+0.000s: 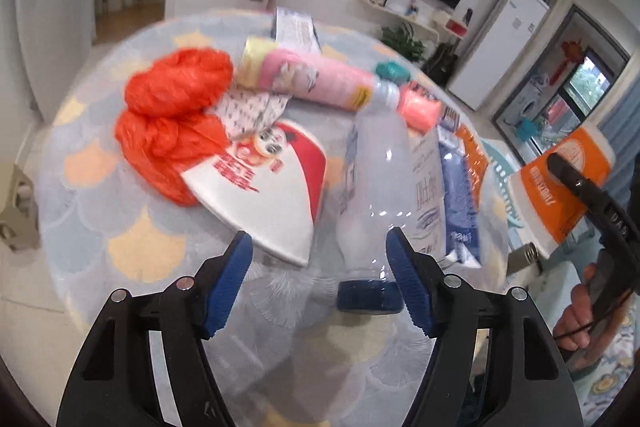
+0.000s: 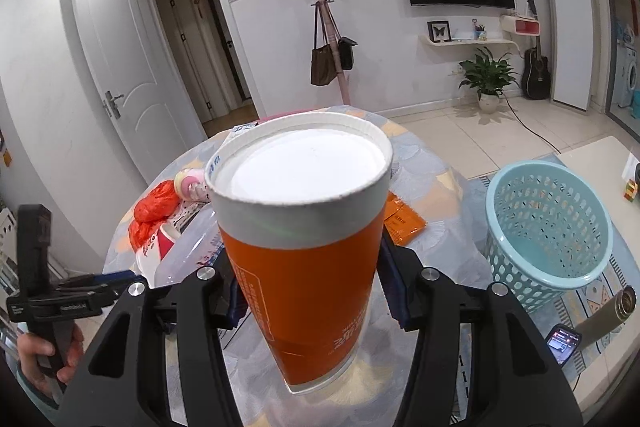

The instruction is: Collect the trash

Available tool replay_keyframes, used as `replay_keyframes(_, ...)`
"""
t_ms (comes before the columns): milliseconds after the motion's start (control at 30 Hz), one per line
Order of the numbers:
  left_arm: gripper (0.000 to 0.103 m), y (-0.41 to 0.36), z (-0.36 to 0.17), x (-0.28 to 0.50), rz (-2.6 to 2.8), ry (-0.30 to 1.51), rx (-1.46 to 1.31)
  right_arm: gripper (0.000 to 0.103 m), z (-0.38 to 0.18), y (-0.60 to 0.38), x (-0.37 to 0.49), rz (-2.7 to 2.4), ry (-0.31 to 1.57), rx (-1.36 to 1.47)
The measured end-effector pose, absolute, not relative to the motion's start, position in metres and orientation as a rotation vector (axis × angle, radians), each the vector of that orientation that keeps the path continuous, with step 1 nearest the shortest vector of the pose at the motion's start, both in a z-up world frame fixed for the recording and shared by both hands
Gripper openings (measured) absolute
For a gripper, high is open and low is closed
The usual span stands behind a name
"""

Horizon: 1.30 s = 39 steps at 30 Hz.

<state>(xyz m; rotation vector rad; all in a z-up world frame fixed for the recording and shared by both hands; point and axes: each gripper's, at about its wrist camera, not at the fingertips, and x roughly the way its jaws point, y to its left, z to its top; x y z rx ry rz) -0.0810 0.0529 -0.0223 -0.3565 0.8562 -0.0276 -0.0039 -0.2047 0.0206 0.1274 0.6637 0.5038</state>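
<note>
My left gripper (image 1: 320,239) stands open low over the round table (image 1: 132,247). A clear plastic bottle (image 1: 380,167) with a dark blue cap (image 1: 368,295) lies just inside its right finger, and the left pad is well clear of it. A crushed red-and-white paper cup (image 1: 260,187), an orange plastic bag (image 1: 172,107) and a pink tube (image 1: 316,79) lie beyond. My right gripper (image 2: 308,259) is shut on a tall orange paper cup (image 2: 304,247) with a white rim, held upright above the table. That cup (image 1: 568,179) shows at the right edge of the left wrist view.
A light-blue perforated basket (image 2: 548,227) stands on the floor to the right of the table. White-and-blue wrappers (image 1: 440,195) and an orange packet (image 1: 474,155) lie by the bottle. A phone (image 2: 562,343) and a metal flask (image 2: 608,311) lie at the lower right.
</note>
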Motion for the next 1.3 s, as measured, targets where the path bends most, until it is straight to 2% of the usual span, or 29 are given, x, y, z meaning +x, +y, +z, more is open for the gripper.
replay_keyframes(200,0.067,0.033,-0.007,-0.062,-0.135,0.812,-0.318,0.051,0.021,-0.209,-0.007,0.507,0.66,0.132)
replay_keyframes(300,0.061,0.019,-0.02,-0.038,-0.11,0.883,-0.266,0.051,0.023,-0.212,-0.005,0.497,0.656,0.131)
replay_keyframes(400,0.059,0.016,-0.035,-0.021,-0.137,0.942,-0.274,0.051,0.022,-0.218,-0.005,0.49,0.655,0.141)
replay_keyframes(467,0.058,0.01,-0.037,-0.014,-0.135,0.952,-0.254,0.051,0.02,-0.224,-0.003,0.483,0.659,0.155)
replay_keyframes(500,0.051,0.007,-0.038,-0.011,-0.126,0.951,-0.234,0.051,0.019,-0.227,-0.002,0.48,0.662,0.164)
replay_keyframes(533,0.049,0.005,-0.037,-0.009,-0.123,0.954,-0.225,0.051,0.018,-0.229,0.0,0.478,0.664,0.173)
replay_keyframes(633,0.048,0.002,-0.03,-0.012,-0.119,0.922,-0.221,0.051,0.018,-0.234,0.0,0.474,0.66,0.184)
replay_keyframes(867,0.048,-0.002,0.031,-0.033,-0.136,0.75,-0.281,0.051,0.032,-0.26,0.003,0.47,0.602,0.238)
replay_keyframes(1100,0.047,-0.08,0.088,-0.01,-0.306,0.651,-0.217,0.051,0.047,-0.303,0.013,0.373,0.531,0.264)
replay_keyframes(1300,0.047,-0.157,0.098,0.035,-0.449,0.652,-0.229,0.051,0.042,-0.351,0.037,0.221,0.511,0.3)
